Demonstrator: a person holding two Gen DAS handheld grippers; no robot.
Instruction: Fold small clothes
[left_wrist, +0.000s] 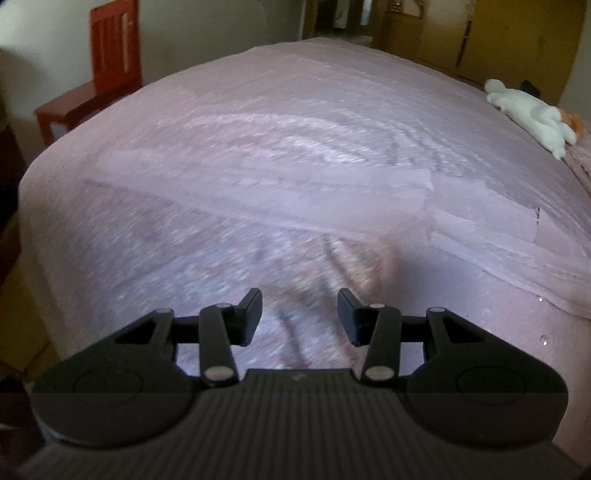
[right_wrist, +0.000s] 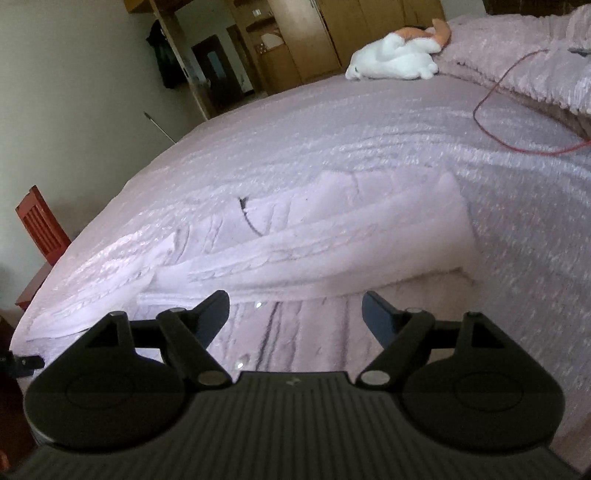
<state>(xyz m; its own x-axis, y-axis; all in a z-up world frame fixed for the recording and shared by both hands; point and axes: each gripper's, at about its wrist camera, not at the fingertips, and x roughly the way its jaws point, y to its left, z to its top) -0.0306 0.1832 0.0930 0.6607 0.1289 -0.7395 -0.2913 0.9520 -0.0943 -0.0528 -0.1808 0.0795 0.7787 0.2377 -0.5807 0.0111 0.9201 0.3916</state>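
One pale lilac knitted garment (right_wrist: 332, 236) lies spread flat on the pink textured bedspread (right_wrist: 369, 122), a near match in colour; a dark mark sits near its middle. One white and orange plush toy (right_wrist: 395, 57) rests at the far end, one red cable (right_wrist: 495, 122) loops beside it, and one red wooden chair (left_wrist: 110, 59) stands off the bed. Wooden wardrobes (right_wrist: 303, 37) line the room. The left gripper (left_wrist: 300, 314) and right gripper (right_wrist: 295, 317) both hover low at the garment's near edge, jaws wide apart, holding nothing.
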